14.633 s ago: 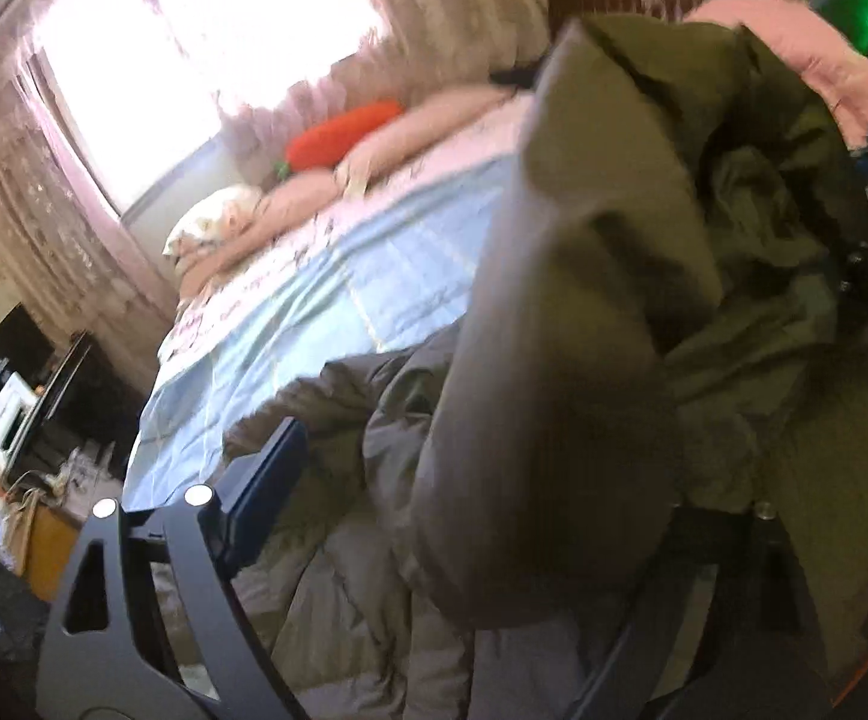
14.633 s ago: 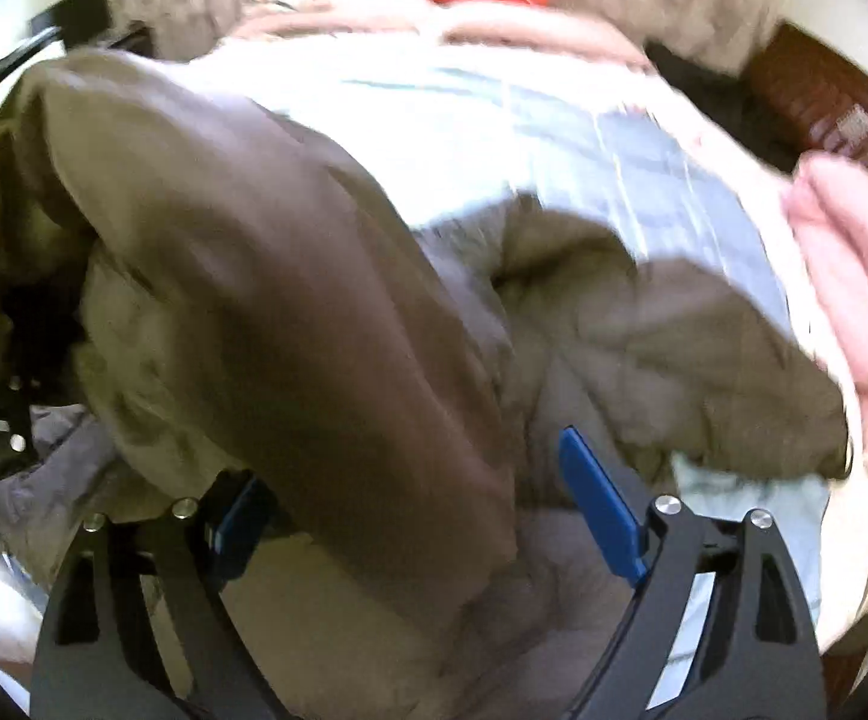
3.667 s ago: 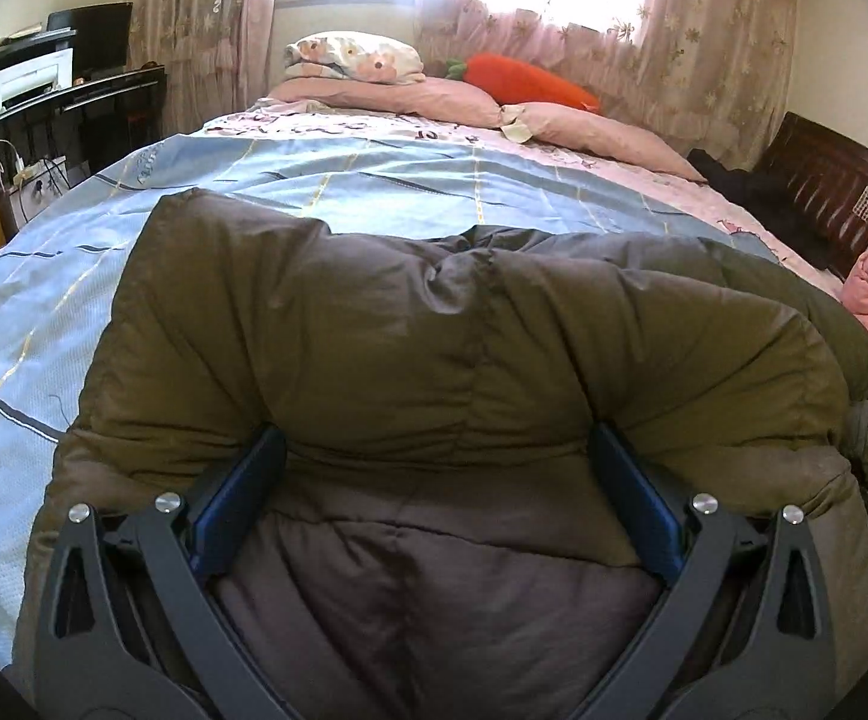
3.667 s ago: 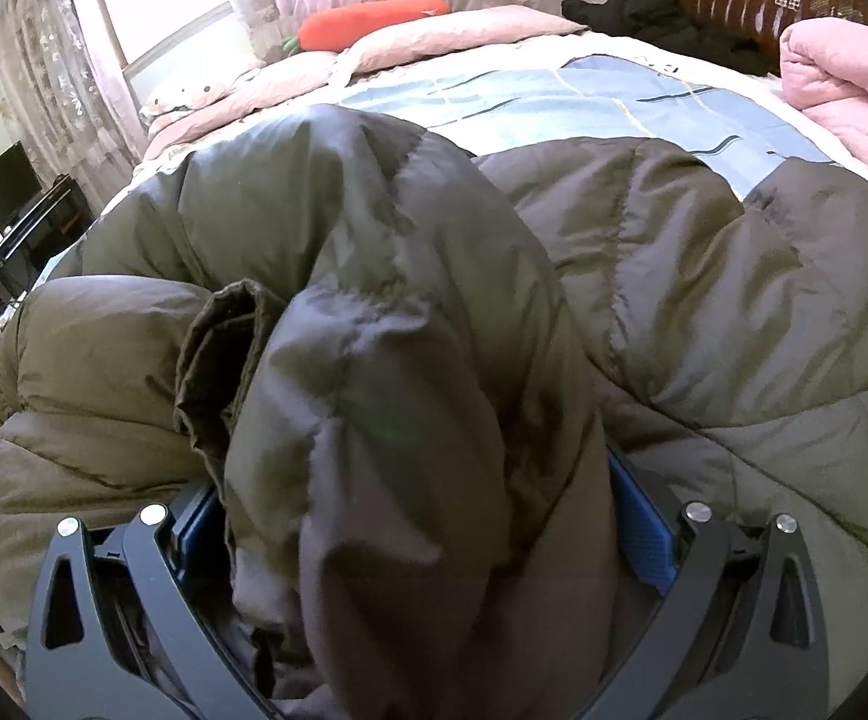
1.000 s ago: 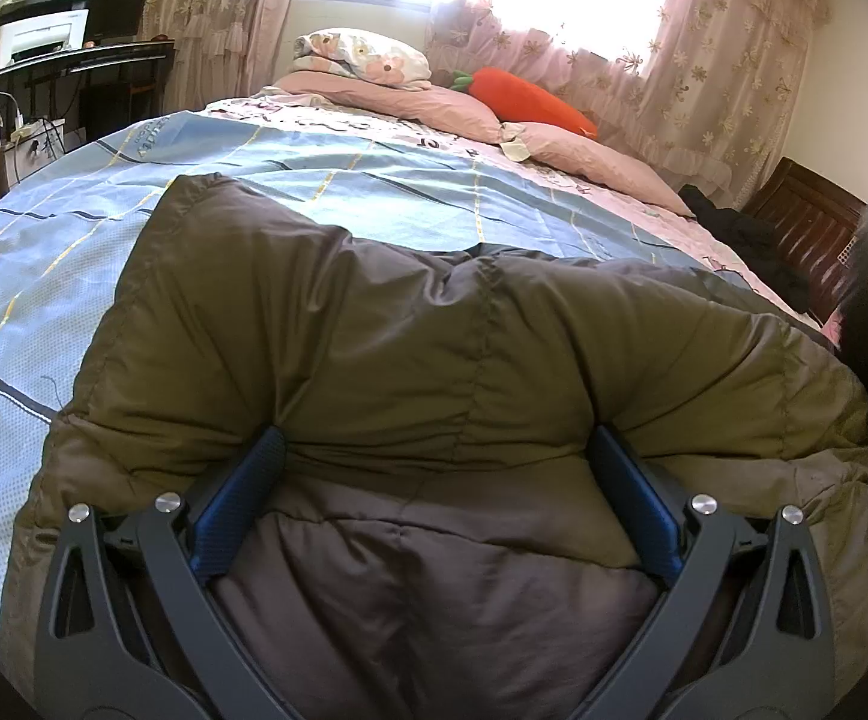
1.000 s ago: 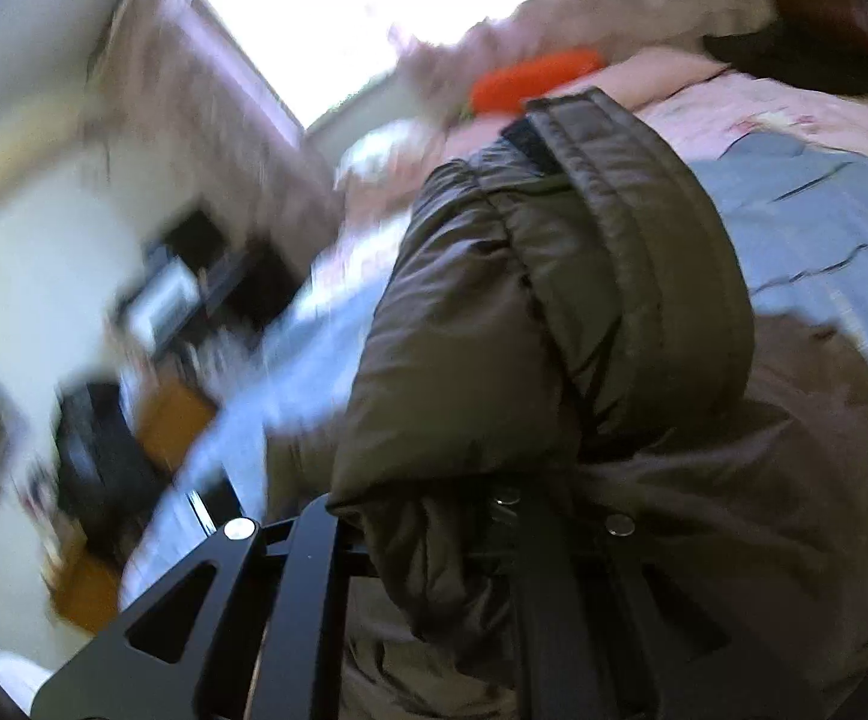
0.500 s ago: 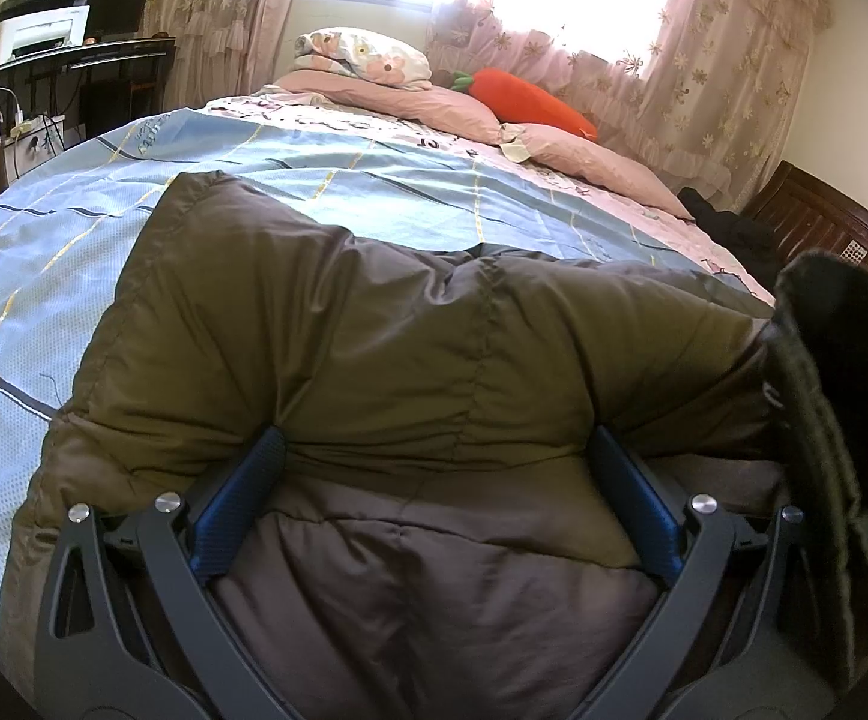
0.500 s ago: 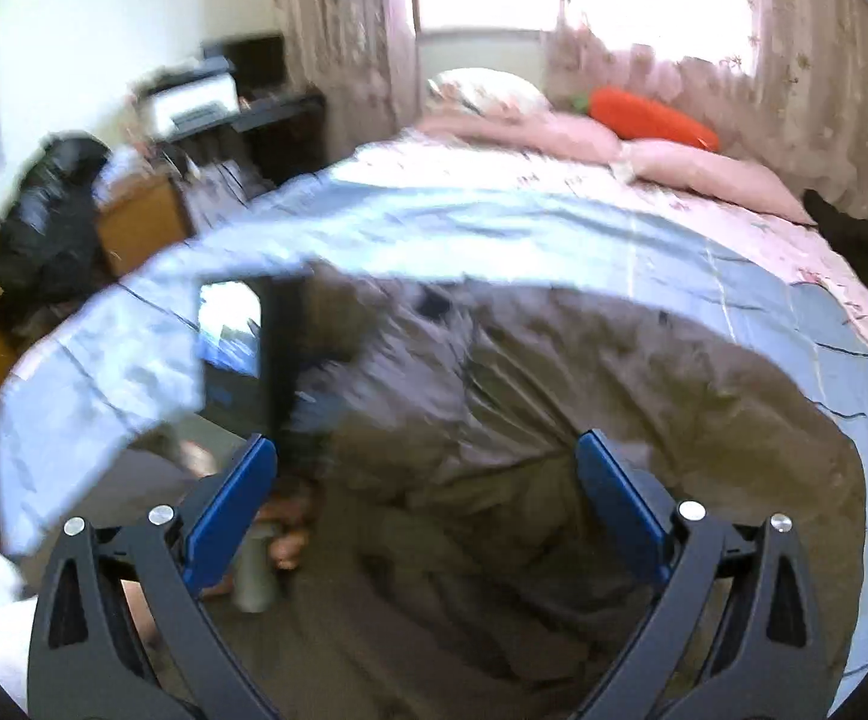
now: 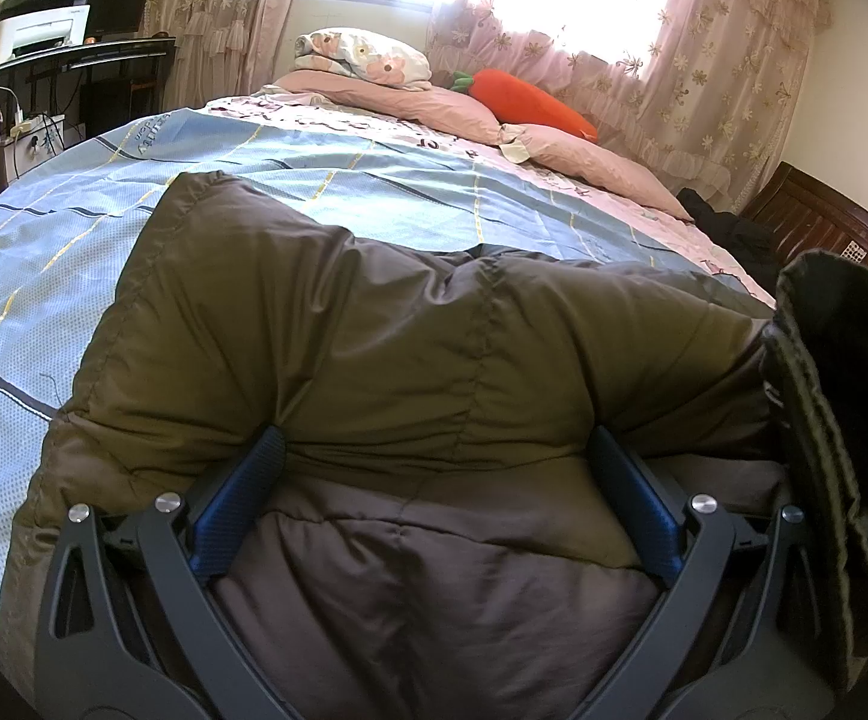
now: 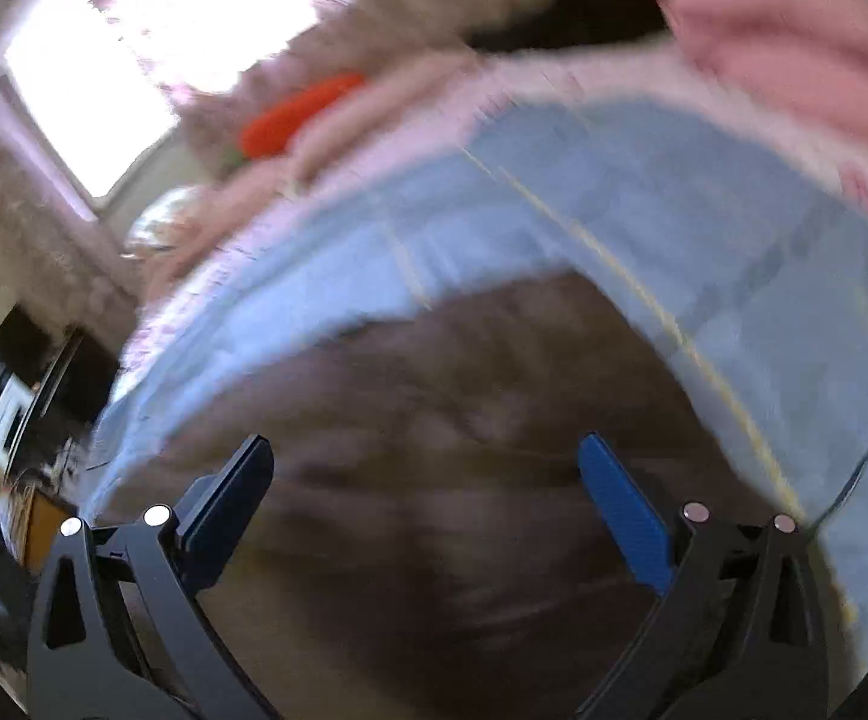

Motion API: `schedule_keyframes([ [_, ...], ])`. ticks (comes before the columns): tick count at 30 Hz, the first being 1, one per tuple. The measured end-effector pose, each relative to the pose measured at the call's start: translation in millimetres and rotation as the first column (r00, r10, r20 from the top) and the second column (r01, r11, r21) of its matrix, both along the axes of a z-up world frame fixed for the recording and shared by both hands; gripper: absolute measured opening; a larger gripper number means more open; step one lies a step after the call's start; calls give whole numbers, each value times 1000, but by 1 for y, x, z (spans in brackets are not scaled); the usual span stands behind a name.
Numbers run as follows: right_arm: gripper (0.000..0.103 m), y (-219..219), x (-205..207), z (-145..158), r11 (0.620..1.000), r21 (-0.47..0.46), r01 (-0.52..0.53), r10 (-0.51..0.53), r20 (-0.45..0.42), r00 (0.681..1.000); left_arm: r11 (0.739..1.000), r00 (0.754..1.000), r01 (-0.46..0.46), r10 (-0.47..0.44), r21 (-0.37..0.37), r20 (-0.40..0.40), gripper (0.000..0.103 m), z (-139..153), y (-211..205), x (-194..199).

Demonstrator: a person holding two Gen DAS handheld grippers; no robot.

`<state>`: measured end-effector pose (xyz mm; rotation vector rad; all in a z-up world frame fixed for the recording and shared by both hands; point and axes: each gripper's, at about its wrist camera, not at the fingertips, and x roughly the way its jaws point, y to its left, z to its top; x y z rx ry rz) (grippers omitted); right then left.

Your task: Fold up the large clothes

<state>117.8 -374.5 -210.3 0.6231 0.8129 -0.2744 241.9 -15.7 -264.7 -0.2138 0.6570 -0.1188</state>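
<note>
A big olive-brown puffer jacket [image 9: 374, 330] lies on the blue checked bedspread [image 9: 374, 180]. My left gripper [image 9: 434, 480] rests low on it, jaws wide, and a thick fold of the jacket bulges up between the blue pads [image 9: 242, 492] without being pinched. A dark-lined flap of the jacket [image 9: 824, 420] stands at the right edge of the left wrist view. The right wrist view is motion-blurred: my right gripper [image 10: 428, 480] hovers open over the jacket [image 10: 464, 480], with nothing between its fingers.
Pink pillows [image 9: 434, 102] and an orange carrot cushion [image 9: 530, 102] lie at the head of the bed under the curtained window. A desk with a printer [image 9: 44, 36] stands at the left. A dark wooden bed frame [image 9: 824, 228] and pink bedding [image 10: 782, 30] are at the right.
The right gripper let go of the jacket part it held a second ago, opened wide and swung down and across. That flap now stands at the left view's right edge. The left gripper stayed put.
</note>
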Motion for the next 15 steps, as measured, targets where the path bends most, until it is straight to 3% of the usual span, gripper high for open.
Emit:
schedule_keyframes([
  [2, 102, 6, 8, -26, 994, -98, -47, 43, -43, 998, 1000, 1000, 0, 0, -4, 2, 101, 0, -1, 0],
  [3, 102, 16, 7, -33, 979, -194, -59, 55, -29, 998, 1000, 1000, 0, 1, -9, 3, 101, 0, 0, 0],
  [4, 102, 21, 6, -36, 972, -227, -54, 51, -18, 999, 1000, 1000, 1, -1, -18, 3, 101, 0, 0, 1],
  [11, 102, 16, 4, -57, 977, -212, -16, 25, 41, 999, 1000, 1000, 0, 0, -28, -6, 101, 0, 1, 0],
  [15, 102, 18, -2, -53, 977, -211, -12, 23, 47, 999, 1000, 992, -6, 7, 9, -126, 101, 11, -2, 12],
])
